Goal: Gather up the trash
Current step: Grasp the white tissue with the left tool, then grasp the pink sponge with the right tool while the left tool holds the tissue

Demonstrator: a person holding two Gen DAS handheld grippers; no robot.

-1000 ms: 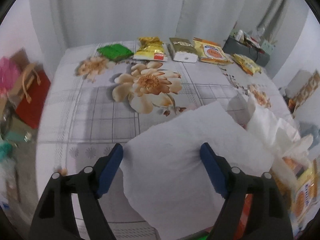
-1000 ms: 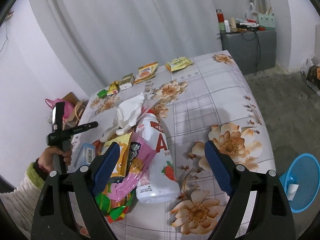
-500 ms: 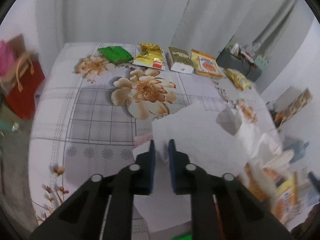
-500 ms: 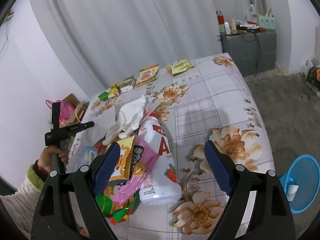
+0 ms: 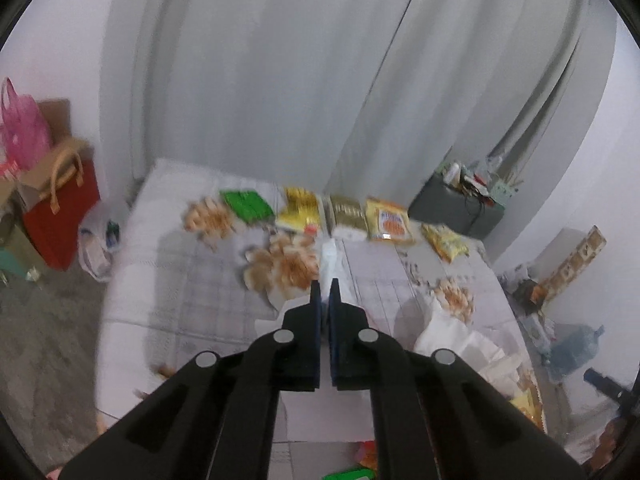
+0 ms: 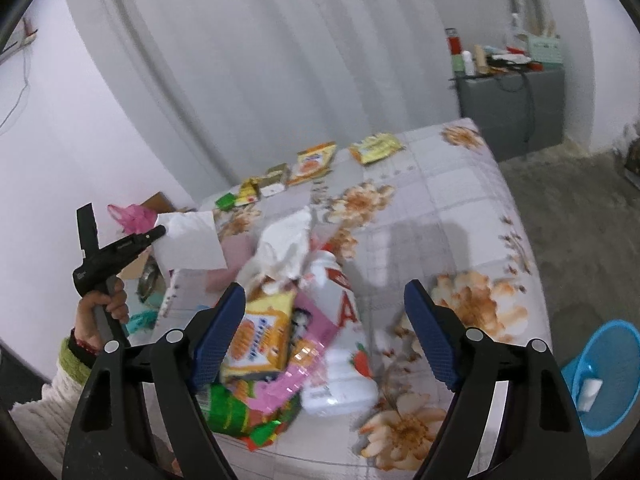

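Observation:
My left gripper (image 5: 325,292) is shut on a white sheet of paper (image 5: 331,262); seen from the right wrist view, the left gripper (image 6: 160,233) holds the sheet (image 6: 190,240) lifted above the table's left side. My right gripper (image 6: 324,316) is open and empty, above a pile of trash: a white plastic bottle with red lettering (image 6: 340,332), a yellow snack packet (image 6: 260,332), a pink wrapper (image 6: 304,356), a green wrapper (image 6: 232,412) and crumpled white tissue (image 6: 286,240).
A row of snack packets (image 5: 344,216) lies along the far edge of the flower-patterned tablecloth (image 6: 440,208). A blue waste basket (image 6: 604,376) stands on the floor at the right. A grey cabinet (image 6: 512,104) stands behind. A red bag (image 5: 60,208) is left of the table.
My left gripper closed on the white paper sheet and lifted it off the table. The right gripper stayed open over the trash pile, shifting slightly.

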